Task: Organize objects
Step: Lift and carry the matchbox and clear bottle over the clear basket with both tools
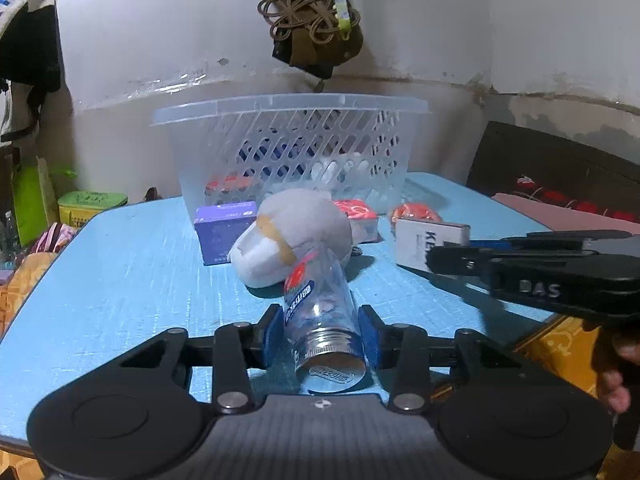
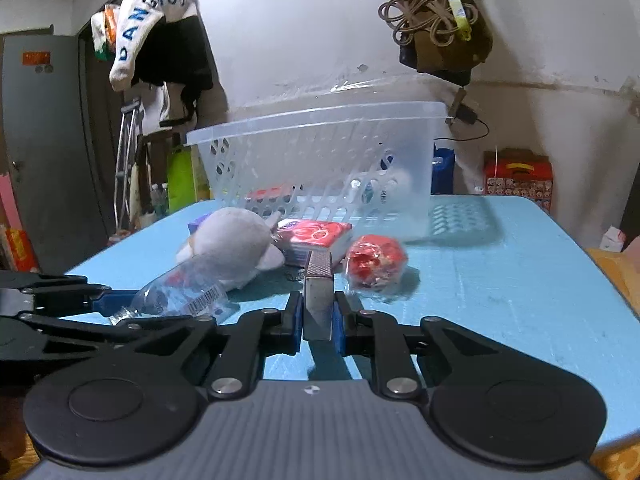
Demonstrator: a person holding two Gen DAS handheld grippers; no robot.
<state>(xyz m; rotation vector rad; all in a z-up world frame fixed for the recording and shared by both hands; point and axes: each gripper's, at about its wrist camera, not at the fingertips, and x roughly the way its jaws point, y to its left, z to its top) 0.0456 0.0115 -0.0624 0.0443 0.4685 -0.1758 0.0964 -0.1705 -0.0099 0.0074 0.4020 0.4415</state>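
Observation:
A clear plastic bottle [image 1: 320, 300] with a silver cap lies on the blue table [image 1: 120, 280], cap toward me. My left gripper [image 1: 322, 328] is shut on it, its blue pads pressing both sides near the cap. The bottle [image 2: 180, 292] leans against a grey plush toy [image 1: 296, 236]. My right gripper [image 2: 318, 320] is shut on a slim white box [image 2: 318, 292] standing on edge. From the left wrist view that white box [image 1: 420, 240] sits in the right gripper [image 1: 452, 250] at the right. A clear perforated basket [image 1: 288, 148] holding a few items stands behind.
A purple box [image 1: 224, 232], a red tissue pack [image 2: 316, 236] and a red wrapped bundle [image 2: 376, 264] lie in front of the basket [image 2: 320, 160]. Bags and cords hang on the wall above. The table's right half [image 2: 500, 280] is bare blue surface.

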